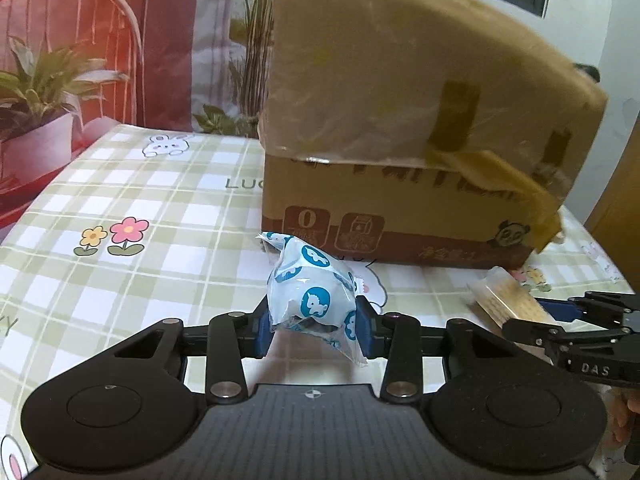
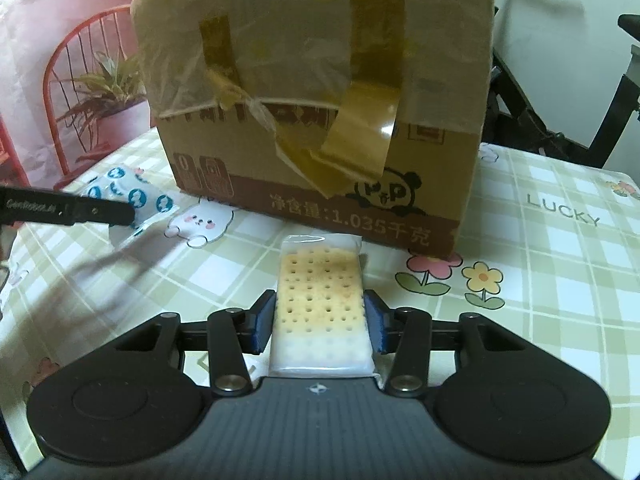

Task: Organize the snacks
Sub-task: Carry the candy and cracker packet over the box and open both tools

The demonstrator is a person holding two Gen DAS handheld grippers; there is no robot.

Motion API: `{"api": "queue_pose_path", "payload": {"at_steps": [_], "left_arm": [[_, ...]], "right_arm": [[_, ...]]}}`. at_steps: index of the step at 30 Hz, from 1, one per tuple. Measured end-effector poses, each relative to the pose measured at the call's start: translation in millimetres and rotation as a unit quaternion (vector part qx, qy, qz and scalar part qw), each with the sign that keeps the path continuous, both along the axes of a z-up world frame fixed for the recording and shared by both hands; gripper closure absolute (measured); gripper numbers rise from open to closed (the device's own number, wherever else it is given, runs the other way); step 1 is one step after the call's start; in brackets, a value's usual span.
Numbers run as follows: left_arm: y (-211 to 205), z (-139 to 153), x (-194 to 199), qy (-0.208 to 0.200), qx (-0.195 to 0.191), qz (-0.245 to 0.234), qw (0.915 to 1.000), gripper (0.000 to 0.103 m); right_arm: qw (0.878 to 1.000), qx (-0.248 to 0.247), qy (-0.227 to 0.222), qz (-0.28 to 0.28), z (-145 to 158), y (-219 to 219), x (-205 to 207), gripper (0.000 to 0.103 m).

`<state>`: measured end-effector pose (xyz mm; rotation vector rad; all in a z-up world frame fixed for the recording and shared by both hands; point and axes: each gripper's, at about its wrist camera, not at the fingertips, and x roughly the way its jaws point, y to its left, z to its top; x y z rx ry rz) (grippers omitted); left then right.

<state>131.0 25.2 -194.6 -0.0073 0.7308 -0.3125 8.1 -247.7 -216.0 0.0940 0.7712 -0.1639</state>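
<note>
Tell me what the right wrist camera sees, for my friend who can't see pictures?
The right gripper holds a clear-wrapped cracker pack in front of a taped cardboard box on a checked tablecloth. At left, the left gripper holds a blue-and-white snack packet.

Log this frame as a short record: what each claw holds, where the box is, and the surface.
left claw: shut on a blue-and-white snack packet, lifted above the table
right claw: shut on a clear-wrapped cracker pack, gripped by its long sides
box: cardboard, on the table just beyond both claws, flap up, brown tape peeling loose
table: checked cloth with flower and rabbit prints
snacks in box: cannot tell, the inside is hidden
</note>
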Motion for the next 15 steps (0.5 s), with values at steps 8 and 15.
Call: {"api": "queue_pose_path", "payload": {"at_steps": [8,15], "left_arm": [[3,15,-25,-0.032,-0.002,0.002,0.9995,0.061],[4,32,-44,-0.057,-0.007,0.008,0.9983,0.061]], "right_arm": [[0.999,-0.018,-0.027,-0.002,24,4,-19,0.055],[0.999,-0.012,-0.044,-0.024,39,1,-40,0.055]]}}
